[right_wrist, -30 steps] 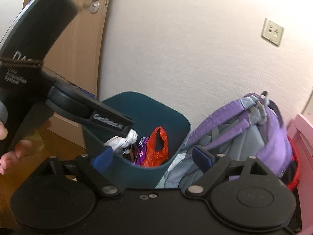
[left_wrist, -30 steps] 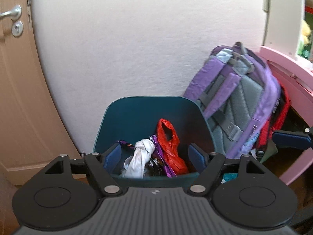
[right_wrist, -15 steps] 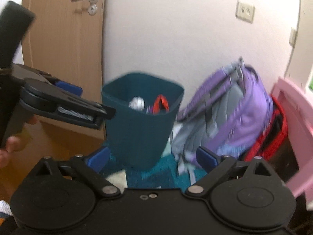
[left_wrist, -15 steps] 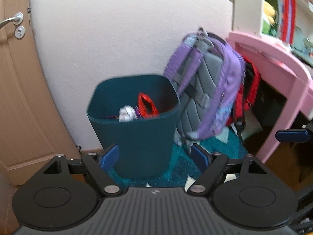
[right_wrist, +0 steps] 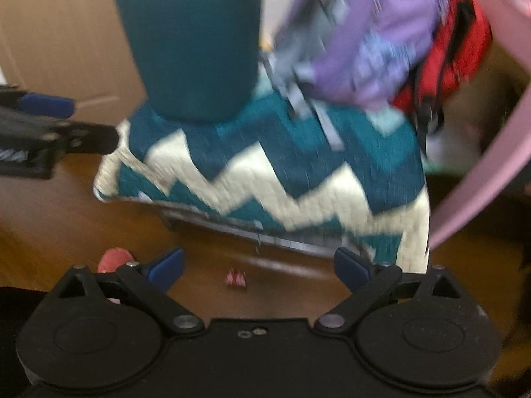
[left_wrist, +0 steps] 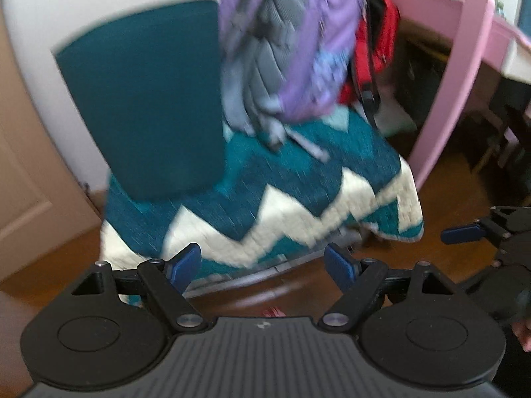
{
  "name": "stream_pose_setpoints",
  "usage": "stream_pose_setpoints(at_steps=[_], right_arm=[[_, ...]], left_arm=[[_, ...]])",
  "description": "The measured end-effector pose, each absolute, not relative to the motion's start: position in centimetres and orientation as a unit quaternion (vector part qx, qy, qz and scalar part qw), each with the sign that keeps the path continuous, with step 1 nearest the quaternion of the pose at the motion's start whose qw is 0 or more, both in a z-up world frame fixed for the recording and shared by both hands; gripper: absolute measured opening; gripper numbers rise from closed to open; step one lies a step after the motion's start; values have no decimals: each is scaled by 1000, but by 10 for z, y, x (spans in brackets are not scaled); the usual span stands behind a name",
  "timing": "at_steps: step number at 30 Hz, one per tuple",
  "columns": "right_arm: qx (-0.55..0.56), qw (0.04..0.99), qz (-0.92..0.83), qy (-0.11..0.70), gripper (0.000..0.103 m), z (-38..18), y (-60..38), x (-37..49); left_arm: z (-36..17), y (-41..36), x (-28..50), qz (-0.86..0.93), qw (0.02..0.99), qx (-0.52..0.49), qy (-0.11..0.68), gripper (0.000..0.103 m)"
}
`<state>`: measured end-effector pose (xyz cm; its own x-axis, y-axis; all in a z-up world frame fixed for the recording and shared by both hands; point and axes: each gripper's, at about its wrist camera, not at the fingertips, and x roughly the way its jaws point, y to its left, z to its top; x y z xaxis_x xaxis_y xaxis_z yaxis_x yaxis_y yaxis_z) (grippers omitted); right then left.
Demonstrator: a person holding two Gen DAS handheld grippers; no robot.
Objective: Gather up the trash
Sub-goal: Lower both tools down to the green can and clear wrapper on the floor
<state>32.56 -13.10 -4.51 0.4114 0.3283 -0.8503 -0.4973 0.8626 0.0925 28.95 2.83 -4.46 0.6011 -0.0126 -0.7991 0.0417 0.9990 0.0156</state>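
A small red-and-white wrapper [right_wrist: 236,278] lies on the brown wooden floor, just in front of the rug's edge. My right gripper [right_wrist: 259,267] hangs over it, open, with the wrapper low between its blue pads and nothing touching it. My left gripper [left_wrist: 264,265] is also open and empty; a sliver of the wrapper [left_wrist: 273,312] shows just above its body. The teal trash bin [left_wrist: 142,99] stands on the rug by the wall, its inside hidden from this low angle. The frames are blurred by motion.
A teal-and-cream zigzag rug [right_wrist: 265,179] lies under the bin. A purple backpack [left_wrist: 298,43] and a red bag [left_wrist: 375,46] lean beside a pink desk leg [left_wrist: 444,99]. A pink rounded thing [right_wrist: 114,258] sits on the floor at left. A wooden door [right_wrist: 49,33] lies behind.
Both grippers have dropped from above the bin toward the floor and tilted down. The bin's contents have gone out of sight, and the rug, the floor and the wrapper have come into view.
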Motion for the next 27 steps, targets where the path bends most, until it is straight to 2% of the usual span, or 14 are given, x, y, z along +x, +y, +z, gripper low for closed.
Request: stream_pose_setpoints(at_steps=[10, 13, 21, 27], right_arm=[[-34, 781, 181, 596, 97, -184, -162, 354], [-18, 759, 160, 630, 97, -222, -166, 361], [35, 689, 88, 718, 95, -328, -184, 373], [81, 641, 47, 762, 91, -393, -195, 378]], left_arm=[[-169, 10, 311, -53, 843, -10, 535, 81], [-208, 2, 319, -67, 825, -23, 560, 84], [-321, -35, 330, -78, 769, -8, 634, 85], [-398, -56, 327, -85, 734, -9, 674, 85]])
